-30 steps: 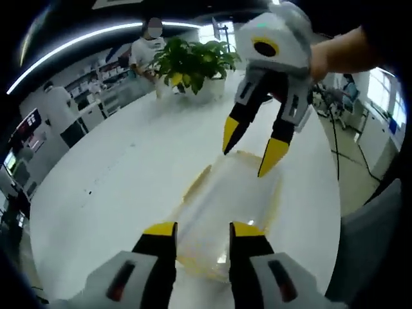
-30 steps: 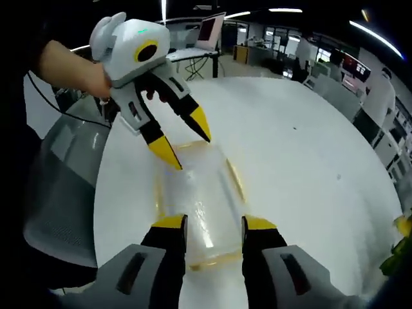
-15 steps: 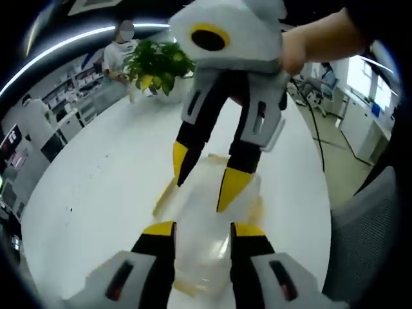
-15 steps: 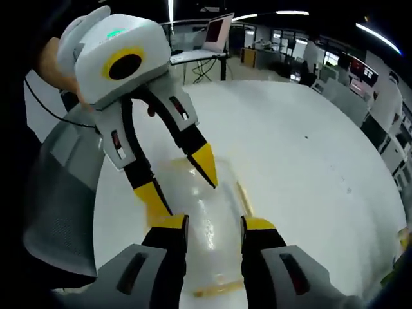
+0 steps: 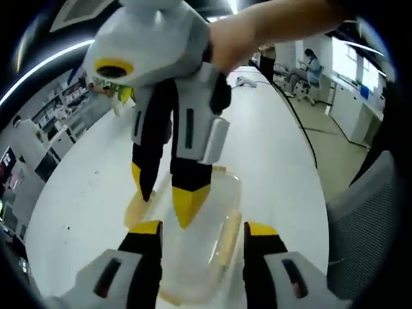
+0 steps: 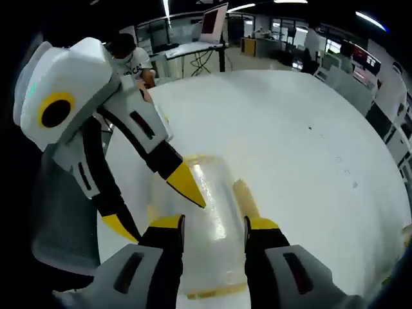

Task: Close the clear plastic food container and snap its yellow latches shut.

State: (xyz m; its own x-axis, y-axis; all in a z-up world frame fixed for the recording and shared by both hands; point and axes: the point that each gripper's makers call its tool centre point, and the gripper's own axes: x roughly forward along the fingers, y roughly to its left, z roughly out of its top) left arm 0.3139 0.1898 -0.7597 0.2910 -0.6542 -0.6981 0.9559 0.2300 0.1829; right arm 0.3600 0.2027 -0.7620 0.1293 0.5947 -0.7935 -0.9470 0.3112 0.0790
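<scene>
— On the white bench [image 5: 270,161], in the left gripper view, where does the container lie?

— The clear plastic food container [image 5: 206,251] lies at about 6 o'clock, lid on, between the left gripper [image 5: 203,226]'s two yellow-tipped fingers [image 5: 147,229]. Those fingers are spread, one on each side of the container, and I cannot tell whether they touch its walls.

— And the other tool?

— The right gripper [image 5: 166,198] comes down from 12 o'clock, a hand [image 5: 238,35] behind its grey body. Its fingers are apart; one yellow tip sits over the lid, the other at the container's 9 o'clock edge by a yellow latch [image 5: 137,207]. Another yellow latch [image 5: 228,235] lies along the 3 o'clock side, flat against the lid's edge as far as I can see.

— Anything further off?

— A grey mesh chair [image 5: 370,219] at 3 o'clock, and people in the room beyond the bench.

— Now the right gripper view?

— The container [image 6: 209,225] runs from centre to 6 o'clock on the bench [image 6: 296,148], between the right gripper [image 6: 209,224]'s parted fingers [image 6: 168,223]. The left gripper [image 6: 154,206] reaches in from 9 o'clock, fingers spread wide: one tip rests on the lid, the other hangs off the container's 9 o'clock side. A yellow latch [image 6: 244,196] shows at the 3 o'clock edge. A person [image 6: 132,55] stands at 11 o'clock, a laptop [image 6: 211,22] at 12.
</scene>
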